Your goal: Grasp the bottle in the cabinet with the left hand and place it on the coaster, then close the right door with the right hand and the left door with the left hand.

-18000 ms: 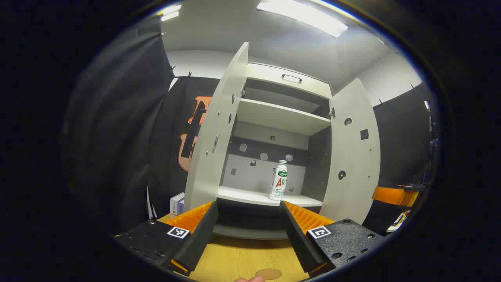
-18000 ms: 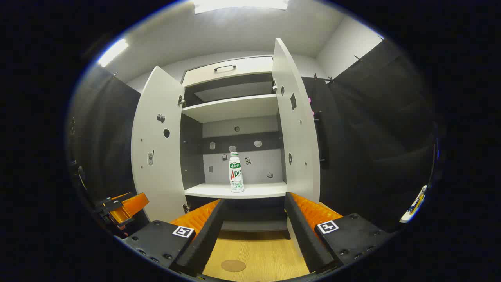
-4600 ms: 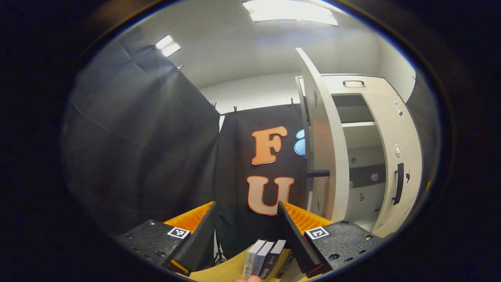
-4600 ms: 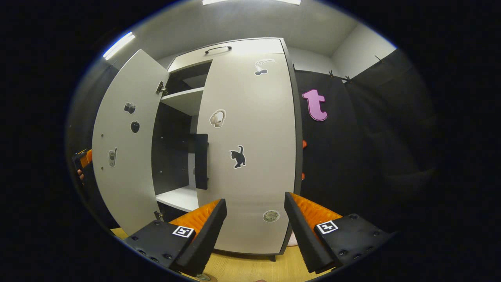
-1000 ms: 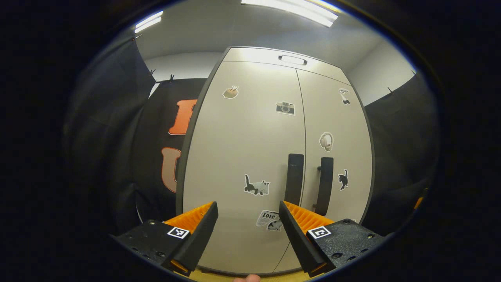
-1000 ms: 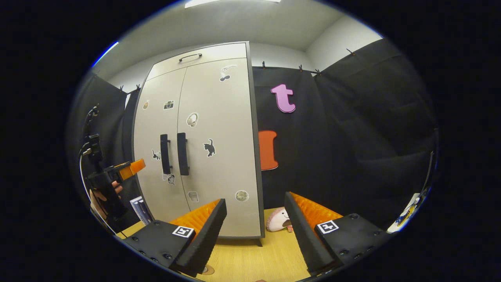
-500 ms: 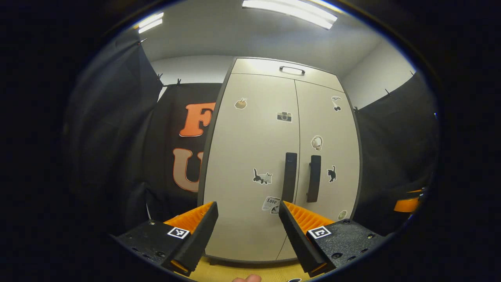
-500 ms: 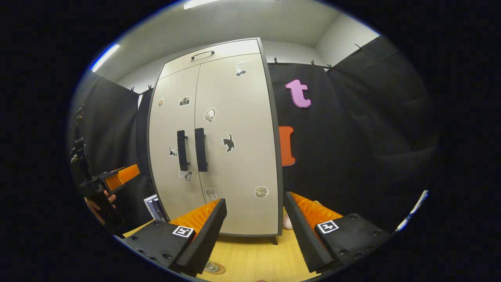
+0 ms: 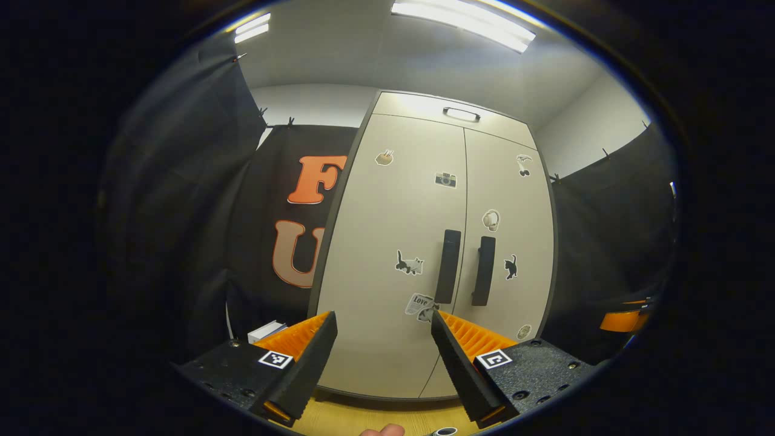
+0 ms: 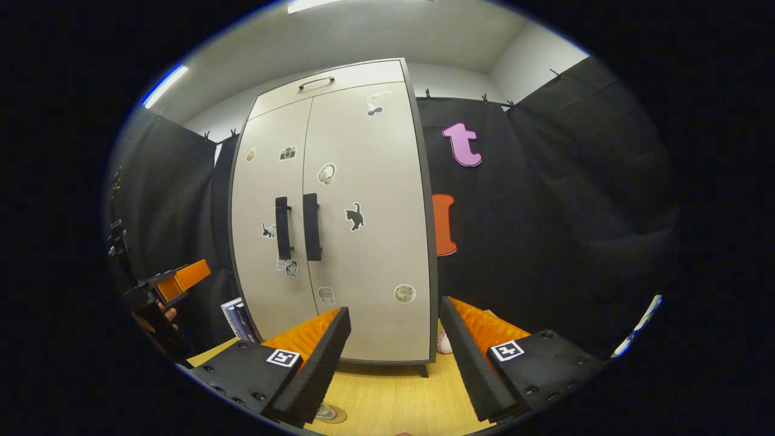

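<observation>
Cabinet [image 9: 424, 254] farther off than before

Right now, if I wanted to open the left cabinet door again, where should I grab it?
Take the left door by its black vertical bar handle, near the inner edge beside the right door's handle. Come straight from the front with the fingers either side of the bar; it appears to stand proud of the panel.

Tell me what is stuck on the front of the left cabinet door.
The left cabinet door is shut. On it: a black handle, a camera sticker, a cat sticker, and a paper-like sticker that the left gripper partly covers. The door hides the inside.
</observation>
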Available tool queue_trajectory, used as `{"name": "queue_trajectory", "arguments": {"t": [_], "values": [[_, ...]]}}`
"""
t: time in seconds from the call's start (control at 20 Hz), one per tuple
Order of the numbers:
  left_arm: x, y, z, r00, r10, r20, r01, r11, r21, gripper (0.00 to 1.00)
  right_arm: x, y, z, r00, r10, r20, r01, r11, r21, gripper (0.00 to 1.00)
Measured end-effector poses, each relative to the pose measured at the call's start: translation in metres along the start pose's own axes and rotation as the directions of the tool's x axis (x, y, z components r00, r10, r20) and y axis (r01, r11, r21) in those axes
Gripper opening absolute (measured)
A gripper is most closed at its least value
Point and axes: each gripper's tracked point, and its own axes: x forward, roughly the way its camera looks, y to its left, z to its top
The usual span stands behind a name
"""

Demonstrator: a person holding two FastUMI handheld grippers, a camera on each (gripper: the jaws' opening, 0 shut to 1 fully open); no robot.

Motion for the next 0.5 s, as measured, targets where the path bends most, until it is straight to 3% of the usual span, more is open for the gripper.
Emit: {"name": "queue_trajectory", "arguments": {"t": [0.5], "values": [[0.006, -0.020, -0.005, 0.999, -0.050, 0.003, 0.050, 0.999, 0.021, 0.95, -0.001, -0.016, -0.002, 0.999, -0.038, 0.004, 0.038, 0.999, 0.023, 0.98]]}}
